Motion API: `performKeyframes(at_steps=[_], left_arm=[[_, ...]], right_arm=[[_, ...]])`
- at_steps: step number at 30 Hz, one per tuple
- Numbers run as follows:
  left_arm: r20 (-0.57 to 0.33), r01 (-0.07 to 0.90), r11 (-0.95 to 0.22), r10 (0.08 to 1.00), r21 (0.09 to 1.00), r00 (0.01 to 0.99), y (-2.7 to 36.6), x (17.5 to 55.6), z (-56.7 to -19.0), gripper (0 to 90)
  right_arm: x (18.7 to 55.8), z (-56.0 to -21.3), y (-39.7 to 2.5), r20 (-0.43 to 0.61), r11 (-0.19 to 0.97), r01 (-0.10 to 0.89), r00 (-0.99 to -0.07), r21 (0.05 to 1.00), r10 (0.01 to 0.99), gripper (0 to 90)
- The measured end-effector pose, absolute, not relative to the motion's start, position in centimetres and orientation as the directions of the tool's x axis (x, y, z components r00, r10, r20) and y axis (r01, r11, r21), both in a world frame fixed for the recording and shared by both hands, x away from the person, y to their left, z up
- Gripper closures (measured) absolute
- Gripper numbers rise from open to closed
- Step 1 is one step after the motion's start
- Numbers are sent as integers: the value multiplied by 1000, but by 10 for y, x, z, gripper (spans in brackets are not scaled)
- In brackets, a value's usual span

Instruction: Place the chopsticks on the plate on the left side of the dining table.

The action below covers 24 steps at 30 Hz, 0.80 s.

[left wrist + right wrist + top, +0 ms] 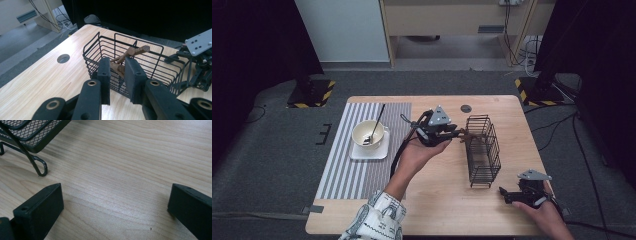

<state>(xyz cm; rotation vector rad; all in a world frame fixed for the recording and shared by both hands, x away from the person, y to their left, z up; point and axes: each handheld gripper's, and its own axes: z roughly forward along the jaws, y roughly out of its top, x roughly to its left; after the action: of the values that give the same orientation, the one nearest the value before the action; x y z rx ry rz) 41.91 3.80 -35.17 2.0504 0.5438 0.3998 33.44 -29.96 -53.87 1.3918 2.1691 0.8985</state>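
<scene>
My left gripper (456, 134) hovers just left of the black wire basket (484, 152), shut on a brown forked wooden stick (465, 136). In the left gripper view the stick (136, 50) rises from between the jaws of that gripper (117, 72) and reaches over the near rim of the basket (150, 65). My right gripper (504, 194) rests low at the table's front right corner, open, with nothing between its jaws. The right gripper view has this gripper (113, 202) over bare wood, with a basket foot (40, 167) at the upper left.
A cream cup (369, 134) with a spoon (377, 124) stands on a white square saucer (371, 151), on a striped placemat (362, 170) at the left. A round hole (466, 108) sits in the table near the far edge. The right gripper (197, 62) shows beyond the basket.
</scene>
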Motion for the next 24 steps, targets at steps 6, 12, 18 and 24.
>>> performKeyframes(at_steps=[6, 12, 18, 24], left_arm=[[68, 230, -472, 534, 851, 843, 35, 424, -356, 752], [43, 259, -463, 546, 848, 837, 33, 432, -361, 745], [57, 247, -468, 544, 849, 837, 28, 433, -358, 735], [80, 240, -494, 542, 836, 836, 21, 432, -360, 796]], right_arm=[[334, -539, -300, 3, 294, 645, -418, 706, 908, 2], [334, -539, -300, 3, 294, 645, -418, 706, 908, 2], [334, -539, -300, 4, 293, 645, -418, 706, 909, 2], [334, -539, -299, 5, 292, 645, -417, 706, 909, 2]])
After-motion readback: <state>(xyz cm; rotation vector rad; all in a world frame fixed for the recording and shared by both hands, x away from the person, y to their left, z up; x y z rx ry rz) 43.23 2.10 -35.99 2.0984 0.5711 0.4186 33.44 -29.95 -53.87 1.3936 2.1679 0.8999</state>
